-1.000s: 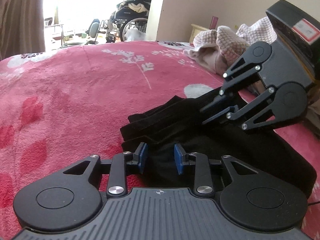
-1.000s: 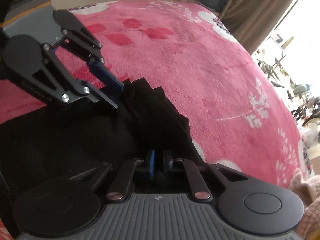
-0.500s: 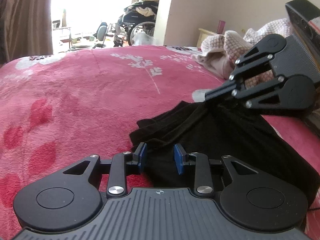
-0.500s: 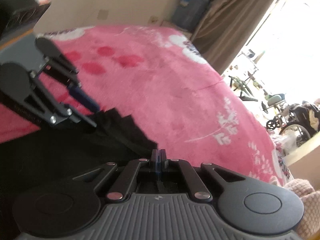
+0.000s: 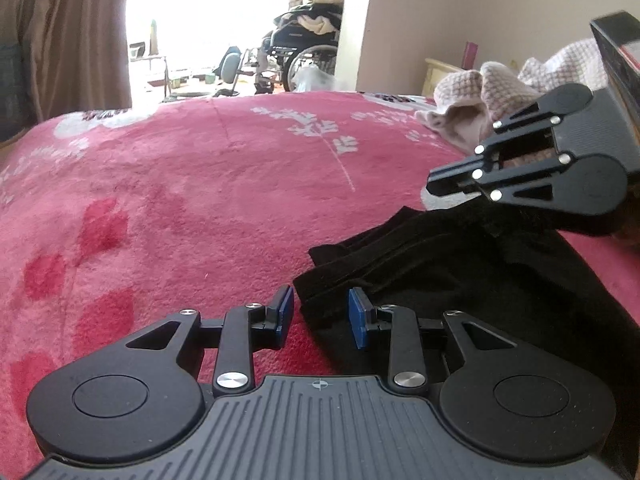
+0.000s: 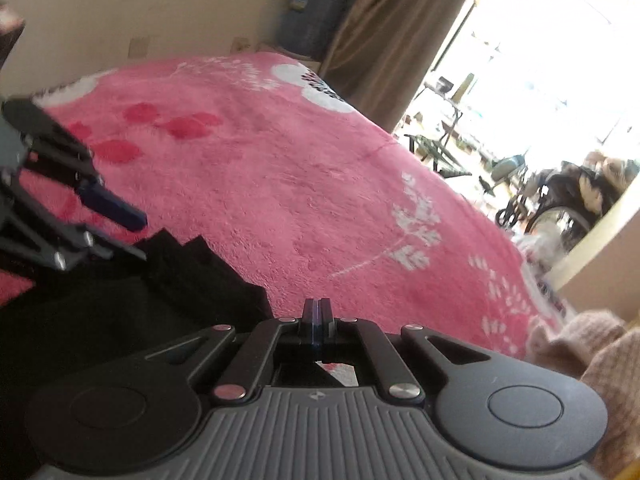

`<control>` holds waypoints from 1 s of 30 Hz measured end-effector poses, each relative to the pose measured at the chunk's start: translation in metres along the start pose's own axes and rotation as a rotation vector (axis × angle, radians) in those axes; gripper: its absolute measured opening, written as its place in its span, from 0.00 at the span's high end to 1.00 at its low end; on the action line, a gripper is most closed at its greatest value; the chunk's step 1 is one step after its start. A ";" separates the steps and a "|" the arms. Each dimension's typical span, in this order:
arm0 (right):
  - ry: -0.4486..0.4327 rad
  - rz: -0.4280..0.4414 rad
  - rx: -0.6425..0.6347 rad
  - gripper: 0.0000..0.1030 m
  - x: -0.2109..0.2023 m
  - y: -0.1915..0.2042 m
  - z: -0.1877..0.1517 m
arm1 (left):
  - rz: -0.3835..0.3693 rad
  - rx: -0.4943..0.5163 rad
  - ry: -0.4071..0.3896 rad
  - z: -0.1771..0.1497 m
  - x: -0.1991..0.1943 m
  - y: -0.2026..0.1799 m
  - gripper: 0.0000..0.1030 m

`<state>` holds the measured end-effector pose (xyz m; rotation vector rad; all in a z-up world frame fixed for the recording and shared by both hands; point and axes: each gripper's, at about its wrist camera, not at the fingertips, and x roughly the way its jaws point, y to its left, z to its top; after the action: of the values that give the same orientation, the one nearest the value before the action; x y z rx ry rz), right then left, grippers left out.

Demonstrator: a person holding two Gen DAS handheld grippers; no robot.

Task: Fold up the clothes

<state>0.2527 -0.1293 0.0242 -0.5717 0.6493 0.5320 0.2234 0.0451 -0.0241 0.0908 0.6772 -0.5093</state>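
Now the black garment (image 5: 472,276) lies bunched on the pink blanket (image 5: 200,184) of the bed, its layered edge just ahead of the left tongs (image 5: 322,318). Those tongs are parted, blue pads either side of the cloth's near corner, with nothing pinched between them. The right tongs (image 6: 317,318) have their pads pressed together; in the right wrist view no cloth shows between them, and pink blanket sits just beyond the tips. From the left wrist view, the right tongs (image 5: 436,182) hover above the far edge of the garment, whether touching it I cannot tell.

By my reading, this is the pause between one fold and the next: the garment looks partly gathered, not yet a tidy stack. The next move likely calls for each pair of tongs to take a corner, the left closing on the near edge, the right opening first. A pale knitted cloth (image 5: 484,108) lies farther back, apart from the black one.
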 end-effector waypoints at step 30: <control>0.029 0.096 -0.246 1.00 -0.003 0.044 0.008 | -0.017 0.172 -0.043 -0.007 -0.004 -0.018 0.98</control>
<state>0.2264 -0.0934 0.0171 -0.7831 0.6452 0.7006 0.2079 0.0330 -0.0260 0.2352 0.5916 -0.5836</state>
